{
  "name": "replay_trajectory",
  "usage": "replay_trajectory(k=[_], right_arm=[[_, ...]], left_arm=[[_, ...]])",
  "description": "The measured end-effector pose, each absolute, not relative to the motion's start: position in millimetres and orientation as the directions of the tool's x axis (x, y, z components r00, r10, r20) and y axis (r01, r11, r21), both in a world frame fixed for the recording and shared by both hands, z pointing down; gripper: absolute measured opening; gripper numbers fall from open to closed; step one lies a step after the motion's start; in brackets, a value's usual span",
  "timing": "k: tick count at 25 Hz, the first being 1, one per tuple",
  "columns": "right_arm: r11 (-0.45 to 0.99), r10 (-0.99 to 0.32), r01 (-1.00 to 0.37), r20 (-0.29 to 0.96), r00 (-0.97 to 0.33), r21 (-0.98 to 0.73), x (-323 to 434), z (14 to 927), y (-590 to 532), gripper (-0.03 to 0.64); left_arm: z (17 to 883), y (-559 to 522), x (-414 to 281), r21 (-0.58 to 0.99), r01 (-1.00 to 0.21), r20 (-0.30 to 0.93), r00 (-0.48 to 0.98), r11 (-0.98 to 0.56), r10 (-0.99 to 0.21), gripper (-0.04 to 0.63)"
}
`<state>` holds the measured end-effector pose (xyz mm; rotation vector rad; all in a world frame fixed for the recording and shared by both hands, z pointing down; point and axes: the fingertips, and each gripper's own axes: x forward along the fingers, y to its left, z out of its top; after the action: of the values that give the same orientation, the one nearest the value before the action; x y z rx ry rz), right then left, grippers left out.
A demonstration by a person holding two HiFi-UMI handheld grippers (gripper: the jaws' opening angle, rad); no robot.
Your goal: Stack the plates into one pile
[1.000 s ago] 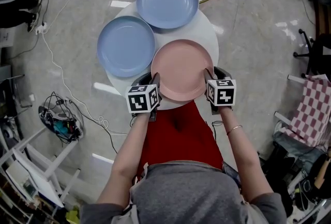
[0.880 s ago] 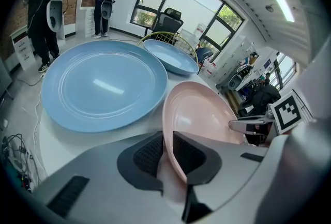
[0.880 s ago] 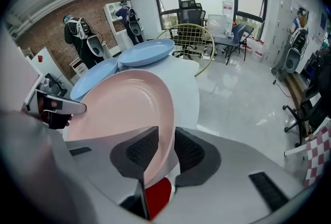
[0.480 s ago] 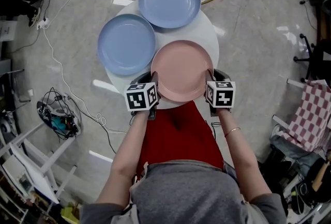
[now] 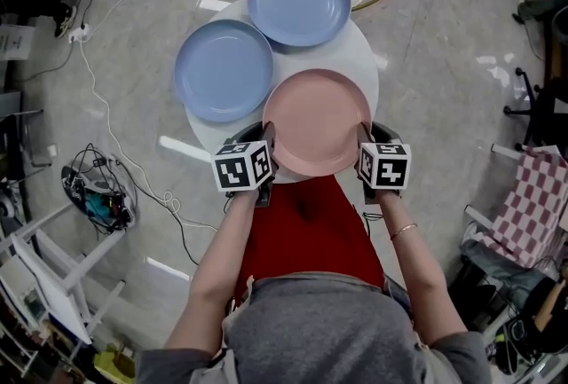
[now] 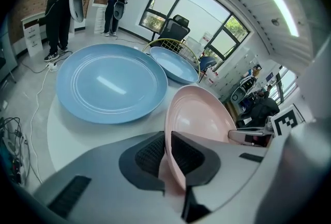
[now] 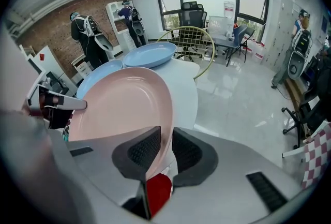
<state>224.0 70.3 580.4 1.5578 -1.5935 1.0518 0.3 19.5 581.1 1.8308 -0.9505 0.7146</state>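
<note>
Head view | left gripper (image 5: 265, 143), right gripper (image 5: 361, 141): just closed onto opposite rims of pink plate (image 5: 315, 121), pinching | risk: tilt or slip on lifting, bite perhaps shallow

Round white table (image 5: 357, 54), upper centre of frame, stands on a pale glossy floor (image 5: 444, 63). Three plates on it, none stacked:
- left blue plate (image 5: 224, 70): flat on the table's left side, its outer rim reaching the table edge
- upper blue plate (image 5: 299, 2): at the far side, overhanging the table's top edge
- pink plate (image 5: 317, 121): at the near side, overhanging the bottom edge; can't tell whether it's resting on the top or raised off it

The plates' rims nearly touch mid-table.
</note>
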Motion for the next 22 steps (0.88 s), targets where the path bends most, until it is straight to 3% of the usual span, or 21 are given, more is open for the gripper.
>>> replay_trajectory(k=[11, 22], right_arm=[[0.026, -0.518, -0.991, 0.846, -0.127, -0.133, 194, 545, 40, 0.075], [0.128, -0.527, -0.978, 0.824, -0.209, -0.166, 124, 542, -18, 0.072]], left_arm=[[542, 1, -33, 0.434, -0.859, 0.749, 0.511, -0.271, -0.422, 0.049], [530, -27, -108, 0.424, -0.893, 0.736, 0.437, -0.151, -0.517, 0.048]])
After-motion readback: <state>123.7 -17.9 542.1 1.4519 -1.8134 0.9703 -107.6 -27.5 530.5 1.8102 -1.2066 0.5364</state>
